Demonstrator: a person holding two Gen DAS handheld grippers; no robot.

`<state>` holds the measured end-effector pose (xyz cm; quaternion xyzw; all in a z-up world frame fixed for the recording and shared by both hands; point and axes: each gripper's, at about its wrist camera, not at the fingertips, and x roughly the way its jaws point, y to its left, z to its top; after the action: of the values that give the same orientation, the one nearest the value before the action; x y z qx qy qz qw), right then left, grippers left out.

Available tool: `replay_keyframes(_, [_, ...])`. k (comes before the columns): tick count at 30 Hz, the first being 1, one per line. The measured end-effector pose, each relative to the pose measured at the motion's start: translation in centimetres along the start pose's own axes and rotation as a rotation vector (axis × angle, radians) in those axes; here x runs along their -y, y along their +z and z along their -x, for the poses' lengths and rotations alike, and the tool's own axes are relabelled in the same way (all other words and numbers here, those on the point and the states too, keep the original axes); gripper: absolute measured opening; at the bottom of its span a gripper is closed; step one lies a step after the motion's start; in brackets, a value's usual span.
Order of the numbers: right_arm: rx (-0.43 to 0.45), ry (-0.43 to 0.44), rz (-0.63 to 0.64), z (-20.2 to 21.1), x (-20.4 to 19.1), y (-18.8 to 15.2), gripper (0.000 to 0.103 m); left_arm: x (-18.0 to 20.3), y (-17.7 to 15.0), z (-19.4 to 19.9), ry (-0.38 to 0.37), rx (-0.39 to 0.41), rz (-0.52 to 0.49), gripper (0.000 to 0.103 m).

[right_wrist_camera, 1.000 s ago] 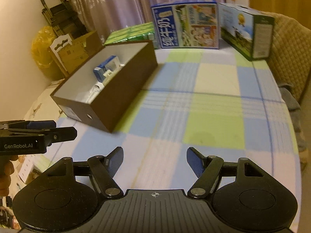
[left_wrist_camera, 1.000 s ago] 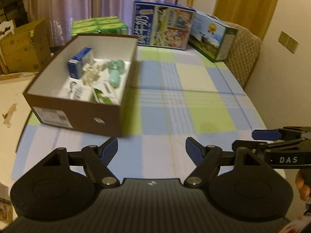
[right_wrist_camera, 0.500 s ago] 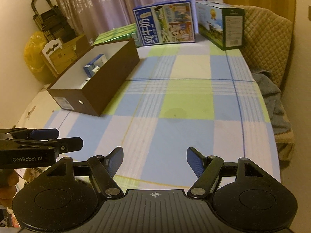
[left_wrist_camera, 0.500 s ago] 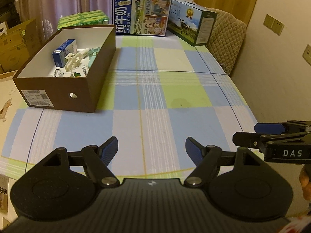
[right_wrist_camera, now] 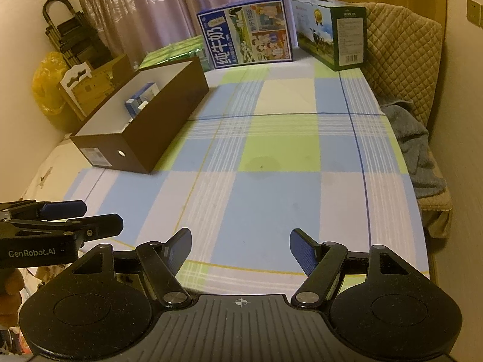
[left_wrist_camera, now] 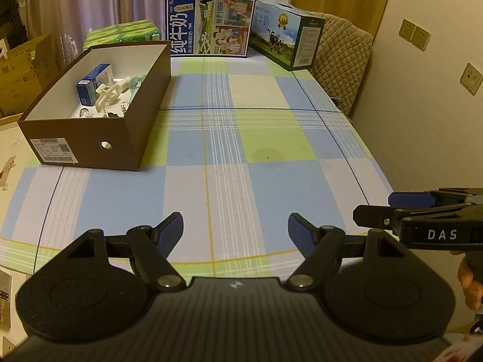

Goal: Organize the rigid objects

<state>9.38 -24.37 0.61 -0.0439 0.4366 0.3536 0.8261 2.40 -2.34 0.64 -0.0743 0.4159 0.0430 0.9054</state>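
Both grippers are hanging over the near edge of the table (left_wrist_camera: pixel 302 187), low in each picture, with nothing in them. Left gripper (left_wrist_camera: pixel 235 229) is showing its 2 blue pads wide apart, with only the checked cloth between them. Right gripper (right_wrist_camera: pixel 240 246) is also standing apart and holding nothing. In the left view the right gripper is poking in from the lower right edge, with a bit of a hand (left_wrist_camera: pixel 469 283) under it. In the right view the left gripper is poking in from the lower left edge.

A brown box (left_wrist_camera: pixel 90 147) is sitting on the table in the upper left of both pictures, well apart from both grippers. Its top is open. Inside it are lying a small blue carton (left_wrist_camera: pixel 92 83), some white plastic pieces (left_wrist_camera: pixel 110 95) and other small things too tiny to tell.

At the far end of the table, 2 milk cartons (left_wrist_camera: pixel 209 24) are standing side by side. A green pack (left_wrist_camera: pixel 120 31) is lying behind the box. A padded chair (right_wrist_camera: pixel 401 54) is standing at the upper right.
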Motion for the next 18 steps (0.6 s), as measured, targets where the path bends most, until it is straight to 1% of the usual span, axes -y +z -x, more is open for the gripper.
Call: replay_keyframes(18, [-0.004,0.008,0.004,-0.14,-0.19,0.00,0.069,-0.06,0.04,0.00,0.007,0.001,-0.002,0.074])
